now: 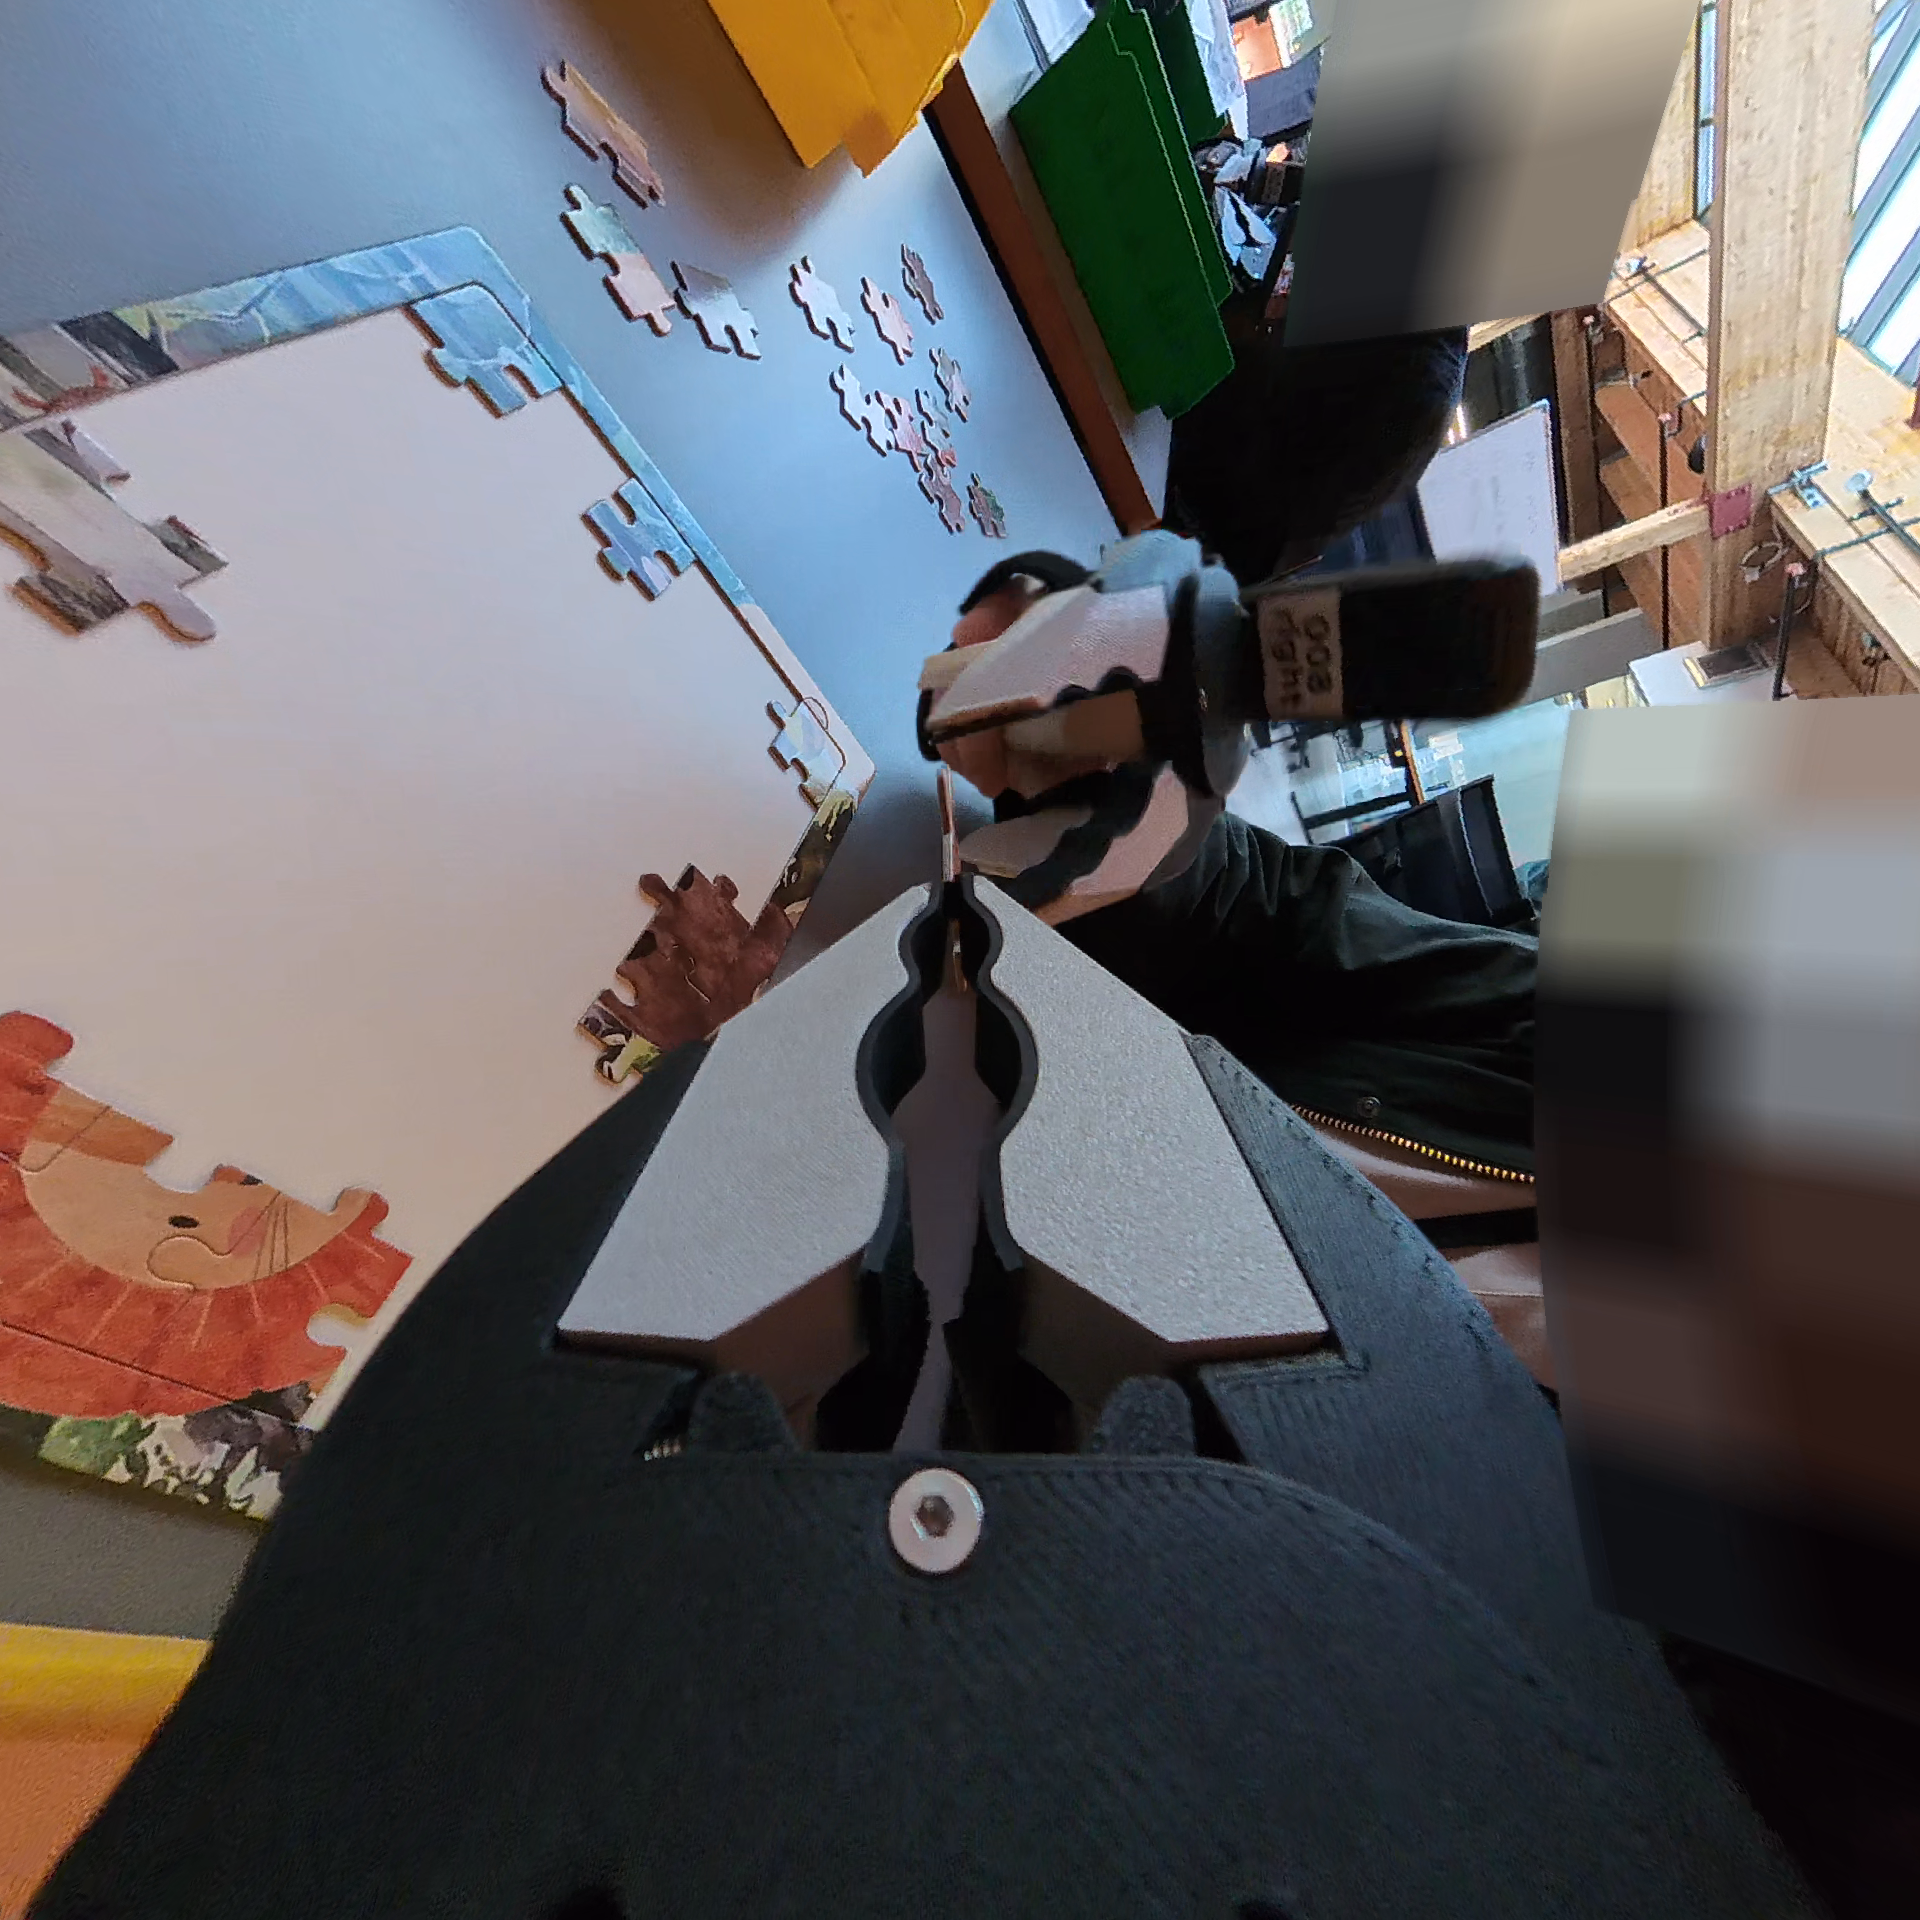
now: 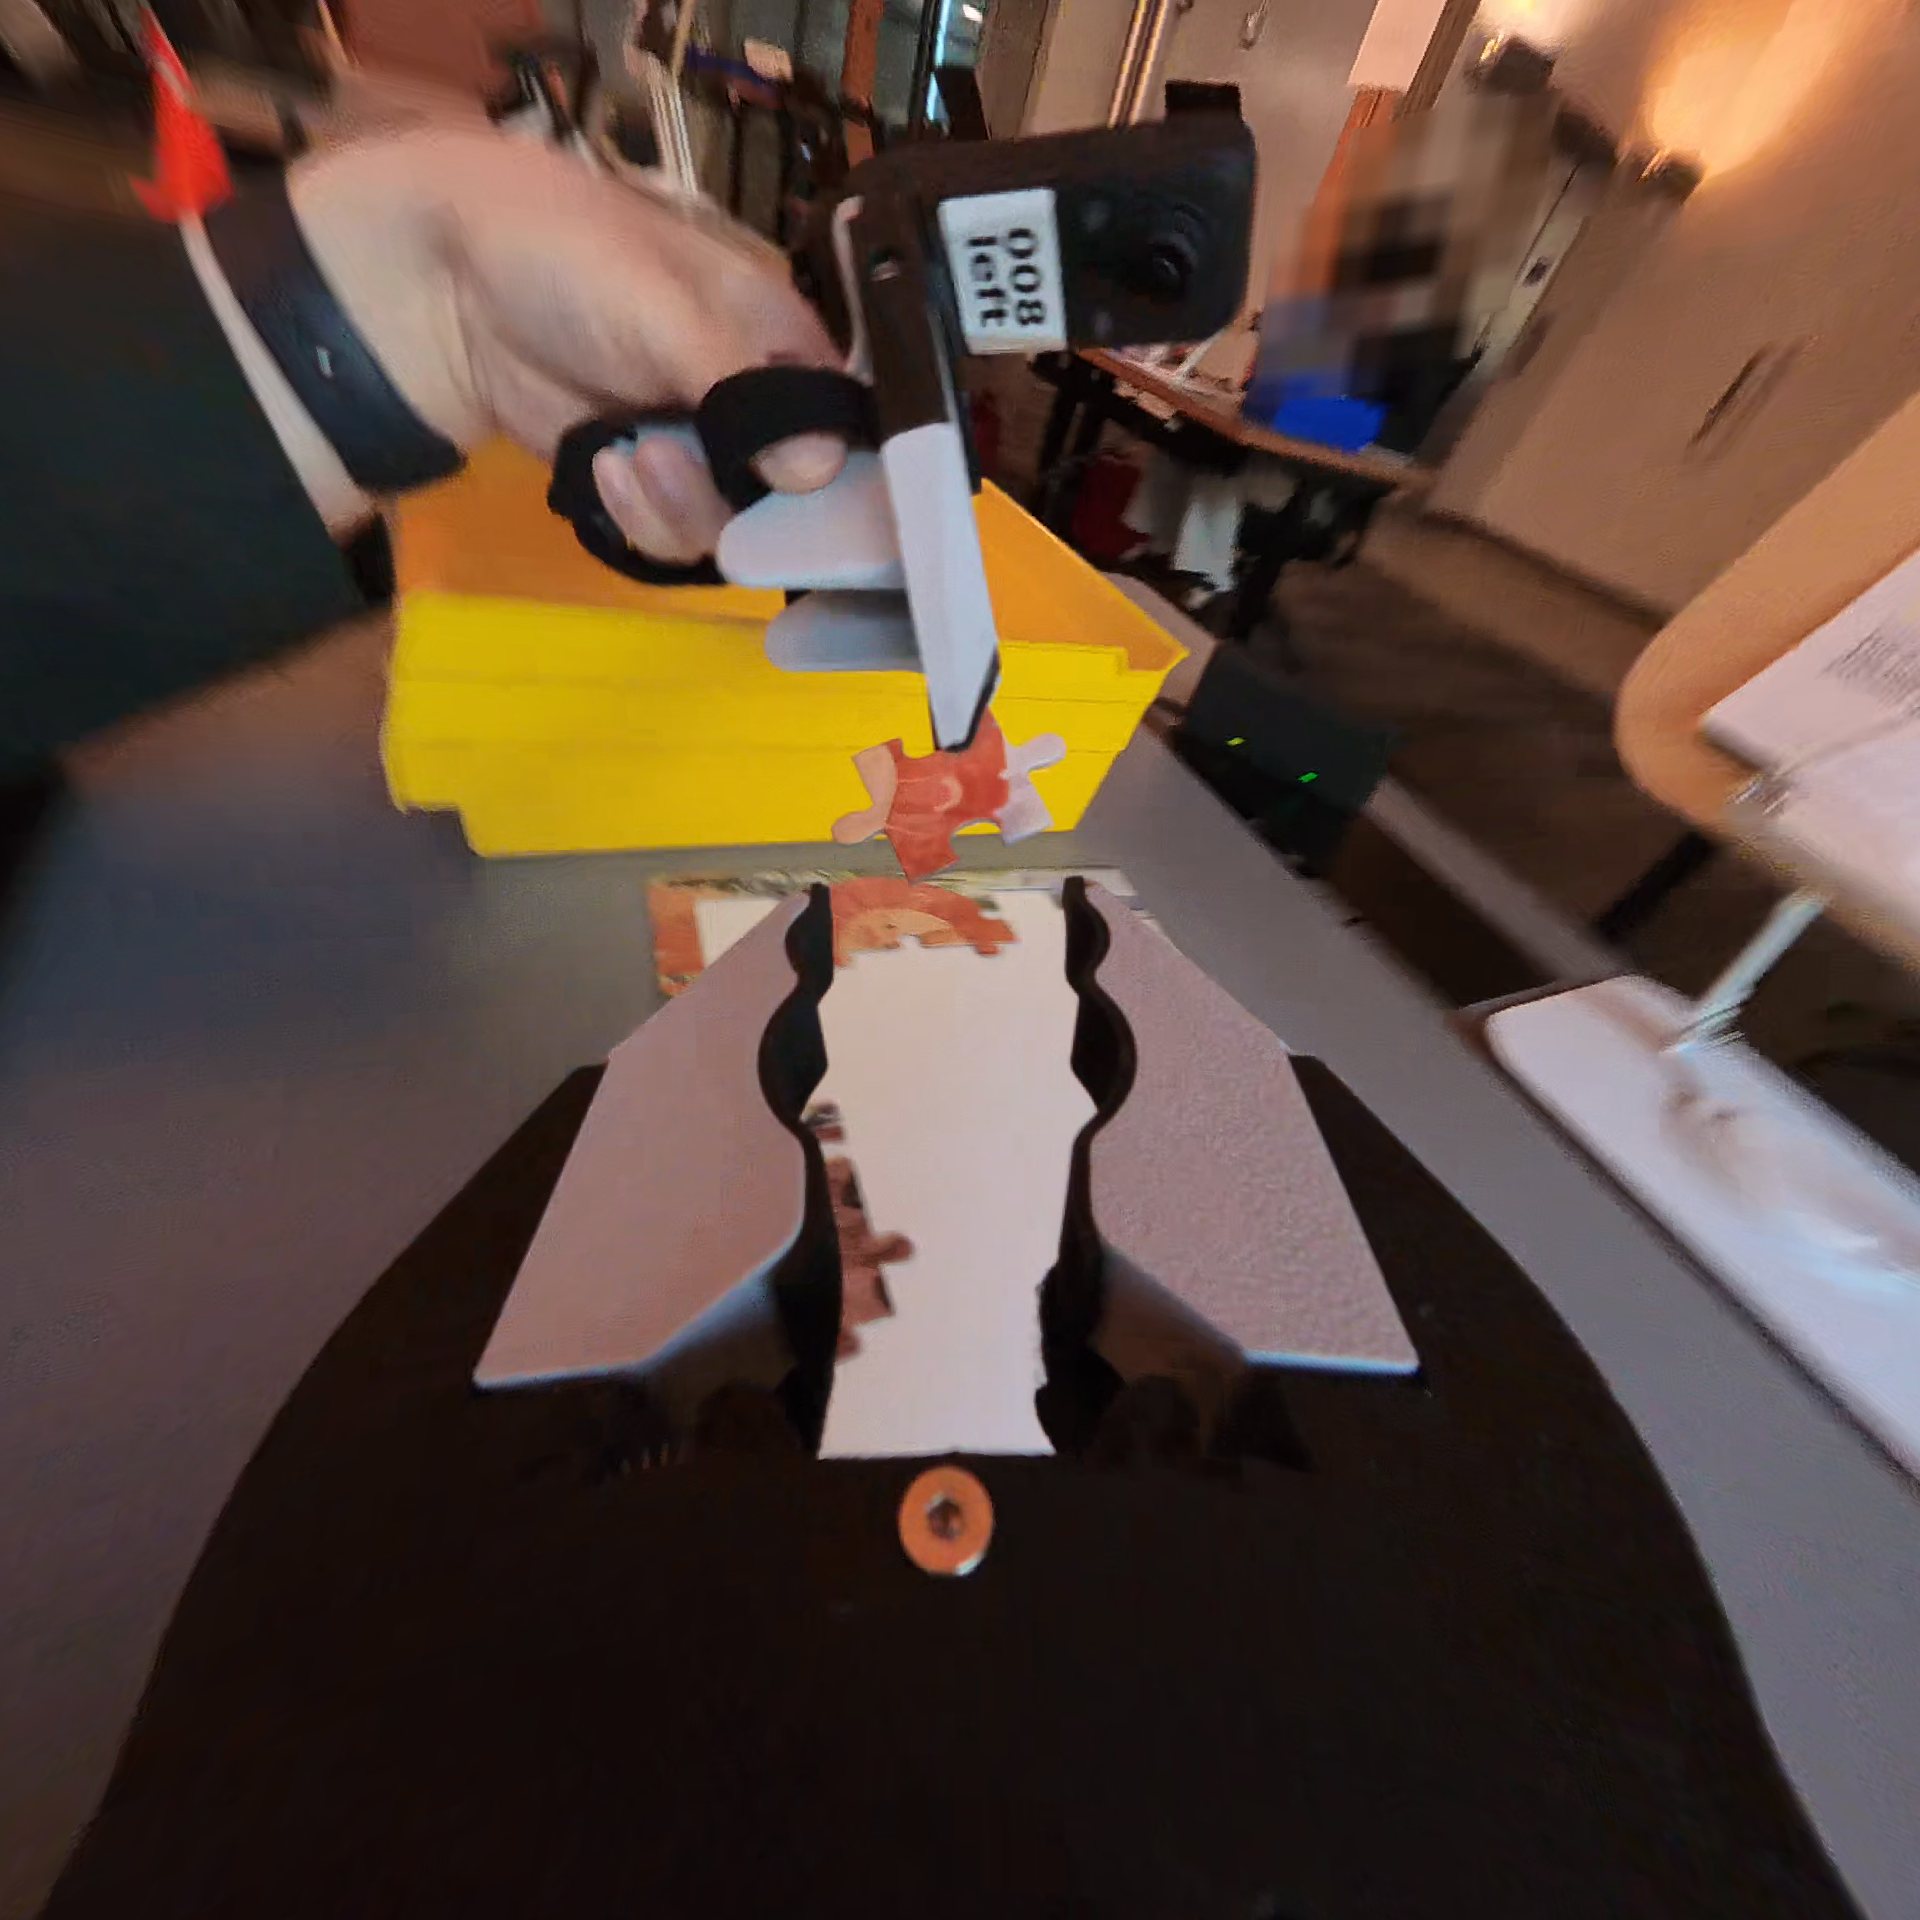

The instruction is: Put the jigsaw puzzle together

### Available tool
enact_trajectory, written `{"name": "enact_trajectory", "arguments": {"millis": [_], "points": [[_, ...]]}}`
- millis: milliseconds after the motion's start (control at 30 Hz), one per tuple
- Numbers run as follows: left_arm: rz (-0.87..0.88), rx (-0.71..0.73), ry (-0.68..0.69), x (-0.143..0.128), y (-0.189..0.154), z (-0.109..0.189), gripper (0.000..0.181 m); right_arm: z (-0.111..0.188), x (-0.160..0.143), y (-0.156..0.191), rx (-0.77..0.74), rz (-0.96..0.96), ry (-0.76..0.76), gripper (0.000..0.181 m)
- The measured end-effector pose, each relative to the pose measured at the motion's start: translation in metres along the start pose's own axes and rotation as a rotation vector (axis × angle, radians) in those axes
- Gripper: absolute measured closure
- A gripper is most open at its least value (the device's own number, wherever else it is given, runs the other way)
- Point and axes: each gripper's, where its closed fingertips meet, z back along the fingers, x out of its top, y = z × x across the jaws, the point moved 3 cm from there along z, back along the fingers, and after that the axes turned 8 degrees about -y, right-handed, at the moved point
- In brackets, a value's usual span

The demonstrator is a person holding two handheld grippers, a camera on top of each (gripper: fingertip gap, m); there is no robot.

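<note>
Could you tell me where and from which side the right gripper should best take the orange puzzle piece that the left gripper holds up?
Probably by its bare lower lobe, from below: the orange puzzle piece hangs face-on, pinched at its top edge by the left gripper.

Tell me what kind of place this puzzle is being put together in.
Probably a workshop or lab rather than a home. The grey table carries stacked yellow bins and green bins, timber beams and posts stand behind, and more cluttered work tables sit further back.
</note>
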Motion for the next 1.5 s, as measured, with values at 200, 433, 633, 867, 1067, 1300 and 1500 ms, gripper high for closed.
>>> {"name": "enact_trajectory", "arguments": {"millis": [200, 433, 633, 867, 1067, 1300, 1500], "points": [[-0.012, 0.003, 0.092, -0.013, -0.001, -0.007, 0.181, -0.005, 0.0, 0.008, -0.044, 0.207, 0.043, 0.13], [-0.021, 0.003, 0.139, -0.019, -0.002, -0.011, 0.181, -0.005, -0.008, 0.017, 0.02, 0.213, 0.084, 0.149], [0.029, 0.081, 0.051, -0.01, 0.008, 0.015, 0.167, -0.017, -0.024, 0.008, 0.043, 0.114, 0.195, 0.149], [0.062, 0.254, -0.118, 0.0, 0.027, 0.07, 0.169, -0.074, -0.077, -0.01, 0.181, 0.0, 0.493, 0.149], [0.062, 0.254, -0.146, 0.002, 0.027, 0.081, 0.17, -0.093, -0.102, -0.025, 0.212, 0.019, 0.622, 0.149], [0.075, 0.224, -0.145, 0.002, 0.029, 0.083, 0.17, -0.103, -0.108, -0.026, 0.245, -0.041, 0.644, 0.149], [0.079, 0.216, -0.16, 0.003, 0.028, 0.087, 0.172, -0.106, -0.108, -0.026, 0.243, -0.055, 0.642, 0.149]]}}
